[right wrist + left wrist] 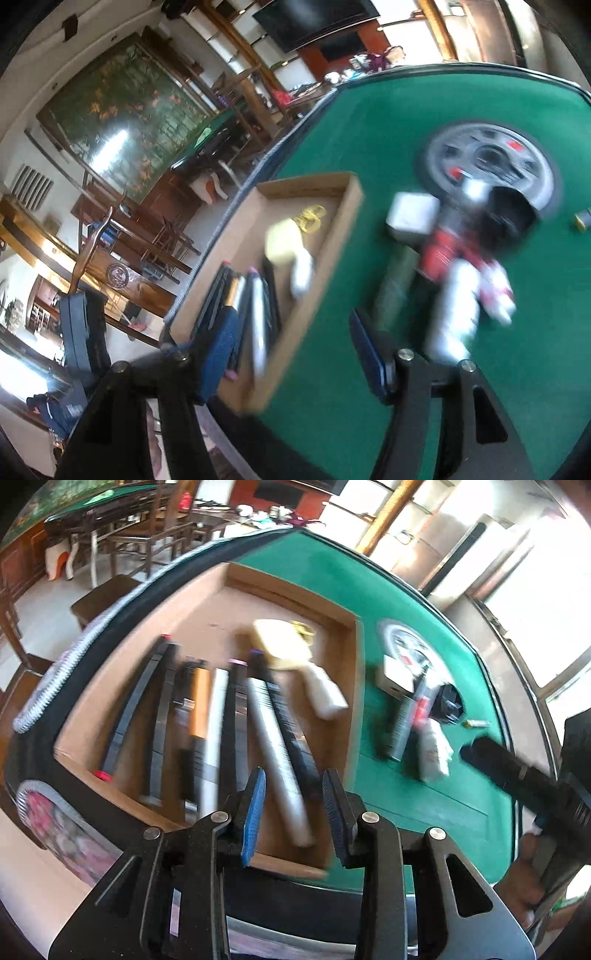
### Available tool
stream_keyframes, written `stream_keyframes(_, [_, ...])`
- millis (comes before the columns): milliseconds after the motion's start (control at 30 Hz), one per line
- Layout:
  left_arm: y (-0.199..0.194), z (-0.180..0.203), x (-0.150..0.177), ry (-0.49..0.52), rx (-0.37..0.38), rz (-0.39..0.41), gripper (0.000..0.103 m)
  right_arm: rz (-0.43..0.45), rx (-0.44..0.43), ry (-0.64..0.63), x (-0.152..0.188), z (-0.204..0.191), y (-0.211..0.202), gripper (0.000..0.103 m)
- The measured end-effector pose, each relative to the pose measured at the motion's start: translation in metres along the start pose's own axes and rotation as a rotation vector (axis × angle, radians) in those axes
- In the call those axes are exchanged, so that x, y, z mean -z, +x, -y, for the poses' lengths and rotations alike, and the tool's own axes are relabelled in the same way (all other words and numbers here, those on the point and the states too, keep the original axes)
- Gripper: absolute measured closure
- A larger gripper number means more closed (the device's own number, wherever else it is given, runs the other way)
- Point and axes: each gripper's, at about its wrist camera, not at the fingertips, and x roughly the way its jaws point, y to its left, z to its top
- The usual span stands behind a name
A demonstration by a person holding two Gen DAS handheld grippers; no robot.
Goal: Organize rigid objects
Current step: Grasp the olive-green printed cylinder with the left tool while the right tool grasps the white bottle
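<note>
Hovering with jaws apart and empty: left gripper [293, 805] over one cardboard tray [343, 642] near the green table's [424, 812] left edge, roughly eight blurred pens [275, 753] just beyond its fingertips; right gripper [295, 354] likewise spread.

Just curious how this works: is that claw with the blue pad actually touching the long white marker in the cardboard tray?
Cannot tell. In the blurred left wrist view the left gripper stands open over the white marker, nothing pinched.
</note>
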Motion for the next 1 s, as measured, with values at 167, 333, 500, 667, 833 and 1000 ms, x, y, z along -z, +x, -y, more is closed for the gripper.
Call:
stream_keyframes(167, [-0.001,0.042,0.019,0.081,0.048,-0.032,0.071,0.015,0.032,0.068,0.037,0.027,-0.024,0.040])
stream_keyframes(333, [-0.004,0.066,0.038,0.124,0.060,-0.047,0.071,0.041,0.054,0.124,0.057,0.047,-0.047,0.039])
stream_keyframes(500, [-0.007,0.073,0.046,0.135,0.067,-0.054,0.071,0.070,0.063,0.136,0.061,0.048,-0.056,0.039])
stream_keyframes(667, [-0.009,0.074,0.046,0.141,0.058,-0.049,0.071,0.057,0.065,0.143,0.062,0.048,-0.050,0.039])
stream_keyframes(833, [0.000,0.071,0.042,0.137,0.052,-0.067,0.071,0.036,0.087,0.174,0.063,0.056,-0.043,0.039])
stream_keyframes(1000, [0.014,0.066,0.033,0.127,0.047,-0.091,0.071,0.002,0.108,0.198,0.053,0.066,-0.024,0.039])
